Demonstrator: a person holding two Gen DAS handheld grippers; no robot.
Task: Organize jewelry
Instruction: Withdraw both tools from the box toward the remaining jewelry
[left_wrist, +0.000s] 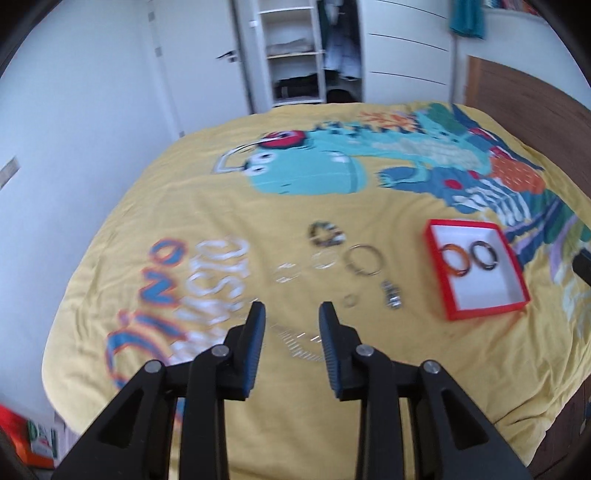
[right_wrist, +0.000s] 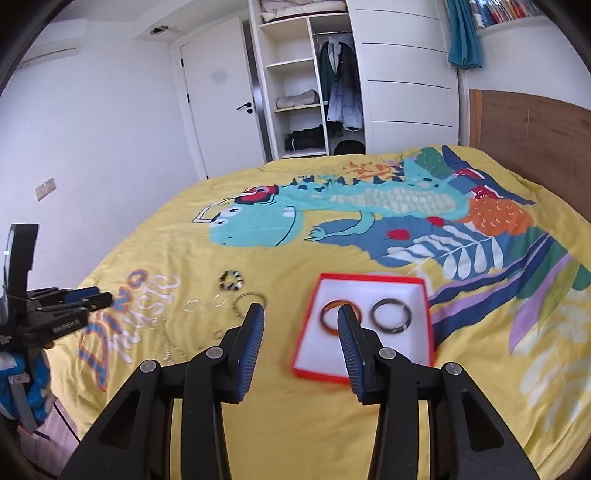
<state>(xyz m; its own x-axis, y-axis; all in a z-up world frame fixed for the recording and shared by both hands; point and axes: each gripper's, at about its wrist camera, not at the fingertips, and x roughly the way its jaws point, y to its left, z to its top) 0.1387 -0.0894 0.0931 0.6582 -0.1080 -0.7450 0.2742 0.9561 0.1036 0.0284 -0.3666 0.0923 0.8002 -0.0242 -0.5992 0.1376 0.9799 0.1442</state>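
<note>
Both handheld grippers hovered empty above a bed (left_wrist: 229, 206) dressed in a yellow dinosaur duvet, the left gripper (left_wrist: 291, 314) and the right gripper (right_wrist: 301, 314) each with its jaws standing apart and clamped on nothing. A shallow red-rimmed box (right_wrist: 308, 334) with a white floor lay on the duvet and already held two bangles side by side, an amber tortoiseshell bangle (left_wrist: 455, 262) and a dark bangle (left_wrist: 484, 255). Loose on the cloth, left of the box, waited a black-and-white beaded bracelet (left_wrist: 327, 234), a thin metal bangle (left_wrist: 364, 260), a chunky silver piece (left_wrist: 391, 294) too blurred to name, a small ring (left_wrist: 350, 301), pale hoops that barely showed against the print, and a fine chain (left_wrist: 299, 341) just ahead of the left jaws. The rigid bangles looked light, stiff and smooth, likely to skid unless pinched across the band at one side of the loop; the beaded bracelet would probably flex and sag, so a grip around a few beads seemed safest, while the chain, limp and sunk into soft bedding, looked the hardest to gather
</note>
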